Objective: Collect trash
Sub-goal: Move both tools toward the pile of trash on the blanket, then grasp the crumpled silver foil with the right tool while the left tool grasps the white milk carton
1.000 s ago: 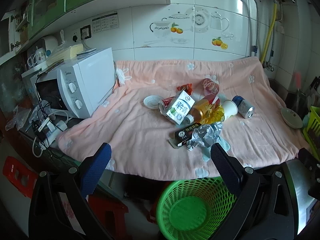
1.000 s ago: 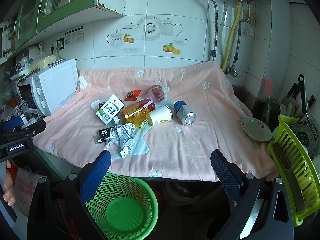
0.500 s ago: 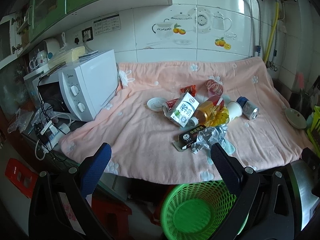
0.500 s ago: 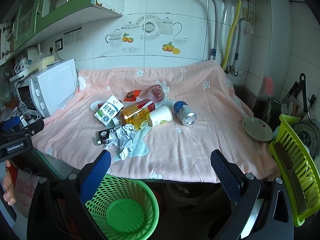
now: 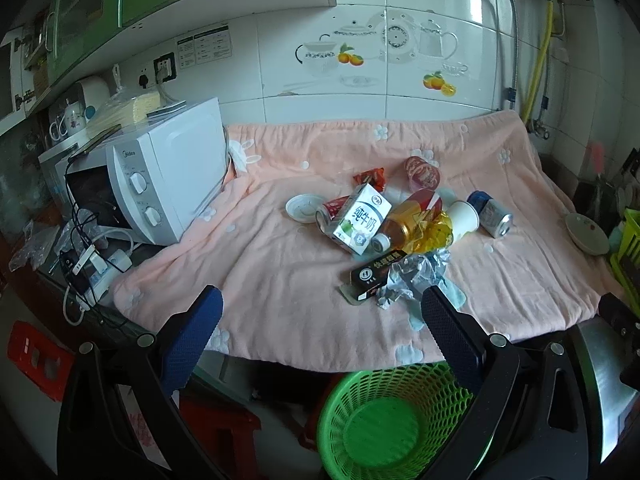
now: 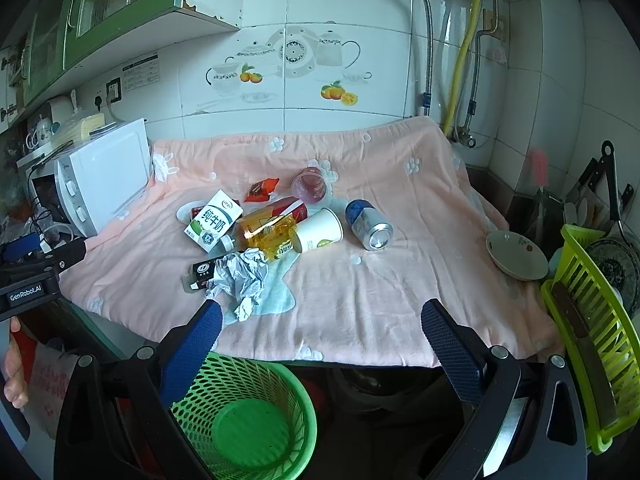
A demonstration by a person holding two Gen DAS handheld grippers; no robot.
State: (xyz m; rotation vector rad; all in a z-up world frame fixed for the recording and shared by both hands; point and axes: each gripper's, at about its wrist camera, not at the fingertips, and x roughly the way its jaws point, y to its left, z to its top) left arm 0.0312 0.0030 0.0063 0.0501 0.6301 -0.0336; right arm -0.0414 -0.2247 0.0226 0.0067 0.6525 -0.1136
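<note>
Trash lies in a heap on the pink cloth (image 5: pixel 280 264): a white milk carton (image 5: pixel 362 218) (image 6: pixel 214 220), an orange bottle (image 5: pixel 412 224) (image 6: pixel 266 232), a paper cup (image 6: pixel 320 230), a can (image 6: pixel 369 230), crumpled foil (image 6: pixel 240 276) (image 5: pixel 416 274), a black box (image 5: pixel 374 272), a red wrapper (image 6: pixel 262 190) and a pink plastic cup (image 6: pixel 310 186). An empty green basket (image 5: pixel 394 420) (image 6: pixel 248 416) stands on the floor below the counter's front edge. My left gripper (image 5: pixel 320 314) and right gripper (image 6: pixel 320 326) are both open and empty, held in front of the counter above the basket.
A white microwave (image 5: pixel 160 184) stands at the left with cables (image 5: pixel 88 256) beside it. A small bowl (image 6: pixel 516 254) and a green dish rack (image 6: pixel 592 320) with a knife sit at the right. A red stool (image 5: pixel 36 356) is on the floor at the left.
Both grippers have drifted slightly forward and up toward the counter. The trash has not moved and both jaws stay open.
</note>
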